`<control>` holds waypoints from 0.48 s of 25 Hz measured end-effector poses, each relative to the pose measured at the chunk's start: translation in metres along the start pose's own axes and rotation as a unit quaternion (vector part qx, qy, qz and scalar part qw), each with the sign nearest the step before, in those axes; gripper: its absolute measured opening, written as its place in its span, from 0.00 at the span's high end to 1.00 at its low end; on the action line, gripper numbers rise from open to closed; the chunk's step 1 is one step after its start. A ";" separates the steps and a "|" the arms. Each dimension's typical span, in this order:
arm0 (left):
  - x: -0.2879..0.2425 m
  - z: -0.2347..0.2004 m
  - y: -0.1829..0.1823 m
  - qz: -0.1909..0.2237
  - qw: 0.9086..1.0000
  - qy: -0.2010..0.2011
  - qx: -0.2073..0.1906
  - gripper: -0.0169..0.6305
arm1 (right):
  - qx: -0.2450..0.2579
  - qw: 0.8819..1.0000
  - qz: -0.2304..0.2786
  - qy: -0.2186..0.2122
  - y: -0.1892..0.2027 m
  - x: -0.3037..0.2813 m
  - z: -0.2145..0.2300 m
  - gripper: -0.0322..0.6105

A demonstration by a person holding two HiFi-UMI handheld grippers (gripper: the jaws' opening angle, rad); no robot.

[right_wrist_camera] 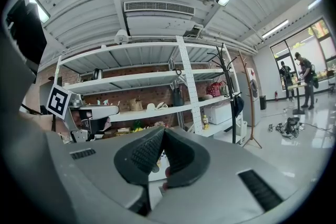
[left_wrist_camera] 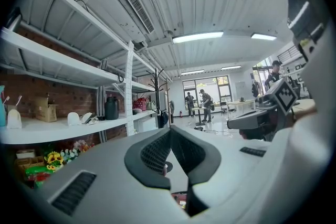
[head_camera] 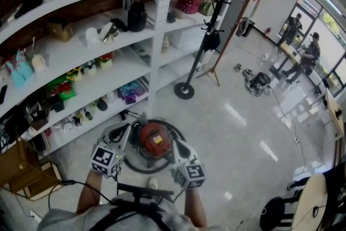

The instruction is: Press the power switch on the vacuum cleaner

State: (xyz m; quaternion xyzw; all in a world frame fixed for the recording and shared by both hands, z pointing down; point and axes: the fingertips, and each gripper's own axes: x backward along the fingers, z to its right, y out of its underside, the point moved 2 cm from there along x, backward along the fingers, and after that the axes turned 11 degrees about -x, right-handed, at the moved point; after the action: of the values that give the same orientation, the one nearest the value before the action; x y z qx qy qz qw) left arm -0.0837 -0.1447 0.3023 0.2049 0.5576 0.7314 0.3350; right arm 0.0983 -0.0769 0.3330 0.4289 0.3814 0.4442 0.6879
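Note:
In the head view a red canister vacuum cleaner (head_camera: 155, 138) sits on the floor in front of me, ringed by its black hose (head_camera: 141, 167). My left gripper (head_camera: 128, 130) points at the vacuum's left side and my right gripper (head_camera: 176, 147) at its right side, both close over it. I cannot tell whether either one touches it. In the left gripper view the left gripper (left_wrist_camera: 170, 131) has its dark pads meeting at the tip, with nothing between them. The right gripper (right_wrist_camera: 164, 131) looks the same in its own view. The power switch cannot be made out.
White shelves (head_camera: 81, 57) full of small goods run along the left, close to the vacuum. A black coat stand (head_camera: 184, 90) rises beyond it. A wooden crate (head_camera: 16, 165) stands at lower left and a chair (head_camera: 308, 203) at lower right. People (head_camera: 308, 54) stand far off by a table.

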 end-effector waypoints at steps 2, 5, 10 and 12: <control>0.000 0.001 0.001 -0.001 1.000 0.000 0.003 0.96 | 0.000 1.000 -0.002 -0.001 0.001 0.000 0.000 0.93; 0.000 0.002 0.002 -0.001 1.000 -0.003 0.003 0.96 | 0.000 1.000 -0.004 -0.003 0.002 0.002 0.001 0.93; 0.001 0.006 0.002 -0.002 1.000 -0.004 -0.001 0.96 | 0.000 1.000 -0.002 -0.004 0.003 0.005 0.003 0.93; 0.001 0.008 0.004 -0.004 1.000 -0.004 0.000 0.96 | -0.002 1.000 -0.003 -0.001 0.004 0.006 0.004 0.93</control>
State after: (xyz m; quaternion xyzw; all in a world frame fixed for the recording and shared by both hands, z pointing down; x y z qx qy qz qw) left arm -0.0798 -0.1393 0.3080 0.2053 0.5573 0.7291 0.3400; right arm 0.1030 -0.0714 0.3373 0.4267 0.3810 0.4424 0.6907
